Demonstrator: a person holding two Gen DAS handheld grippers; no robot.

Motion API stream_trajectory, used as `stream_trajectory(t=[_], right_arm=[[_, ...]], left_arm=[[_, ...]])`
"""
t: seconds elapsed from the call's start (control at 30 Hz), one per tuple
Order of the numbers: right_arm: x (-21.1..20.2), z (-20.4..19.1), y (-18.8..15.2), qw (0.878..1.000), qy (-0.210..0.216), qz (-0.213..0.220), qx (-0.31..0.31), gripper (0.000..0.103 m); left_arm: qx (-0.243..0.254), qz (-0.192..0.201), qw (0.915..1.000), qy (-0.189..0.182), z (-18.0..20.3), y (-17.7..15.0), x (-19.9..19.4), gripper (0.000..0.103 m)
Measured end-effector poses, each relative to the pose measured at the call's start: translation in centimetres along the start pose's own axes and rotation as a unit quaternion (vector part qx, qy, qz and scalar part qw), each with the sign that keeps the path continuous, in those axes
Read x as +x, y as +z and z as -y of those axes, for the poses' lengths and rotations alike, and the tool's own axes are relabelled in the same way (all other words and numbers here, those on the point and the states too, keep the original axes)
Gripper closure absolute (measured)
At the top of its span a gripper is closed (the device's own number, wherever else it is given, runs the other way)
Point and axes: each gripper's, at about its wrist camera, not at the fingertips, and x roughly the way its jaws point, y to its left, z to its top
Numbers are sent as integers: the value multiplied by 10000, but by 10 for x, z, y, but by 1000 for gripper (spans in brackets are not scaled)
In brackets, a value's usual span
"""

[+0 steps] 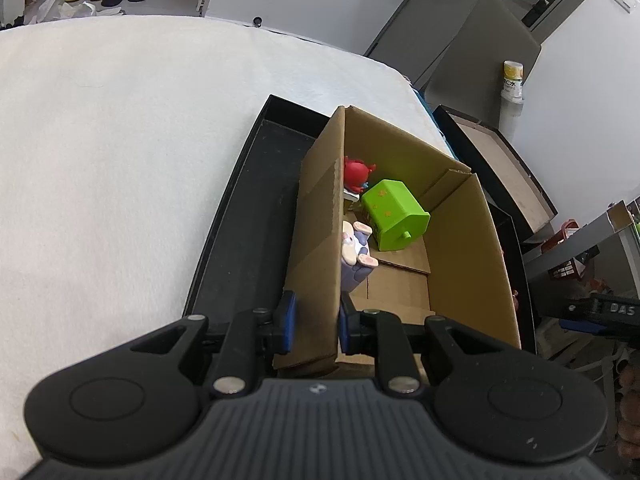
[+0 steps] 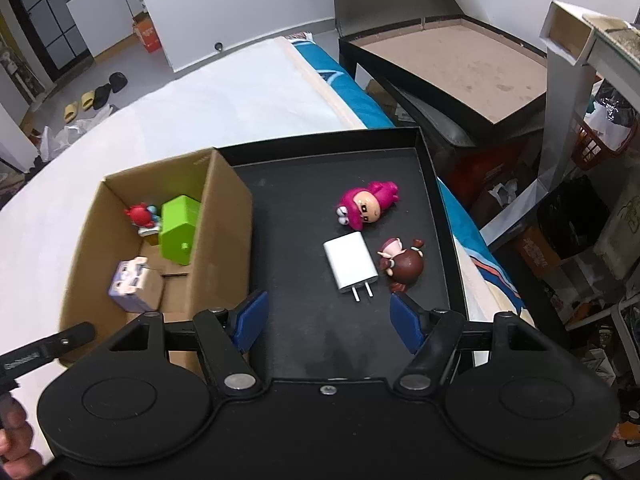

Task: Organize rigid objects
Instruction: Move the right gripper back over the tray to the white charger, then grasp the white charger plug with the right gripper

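The left gripper (image 1: pixel 316 326) clamps the cardboard box (image 1: pixel 320 216) wall, which half hides a purple toy (image 1: pixel 354 256); the right gripper (image 2: pixel 326 322) hangs open above the white charger (image 2: pixel 350 262) on the black tray (image 2: pixel 320 160).

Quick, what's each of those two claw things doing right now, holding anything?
Left gripper: closed on the cardboard box wall.
Right gripper: open, empty, above the white charger.

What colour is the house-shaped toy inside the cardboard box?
Bright green; the house-shaped toy has small orange marks on one face. The left wrist view shows it best.
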Motion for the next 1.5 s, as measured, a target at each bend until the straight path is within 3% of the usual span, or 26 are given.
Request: stream_trajectory(t=[0.87, 1.07, 1.23, 1.33, 1.5], right_arm=[[72, 26, 22, 9991, 107, -421, 13, 41], [90, 22, 20, 9982, 232, -550, -29, 48], [106, 13, 17, 9977, 1, -638, -213, 49], [112, 9, 16, 9972, -172, -642, -357, 62], [104, 3, 17, 9963, -271, -709, -395, 65]], left_arm=[[-76, -56, 9999, 60, 0, 2, 5, 82], [-108, -60, 9999, 57, -1, 2, 5, 82], [-122, -64, 9999, 42, -2, 3, 6, 82], [-130, -72, 9999, 28, -2, 4, 6, 82], [-107, -62, 9999, 32, -2, 4, 5, 82]])
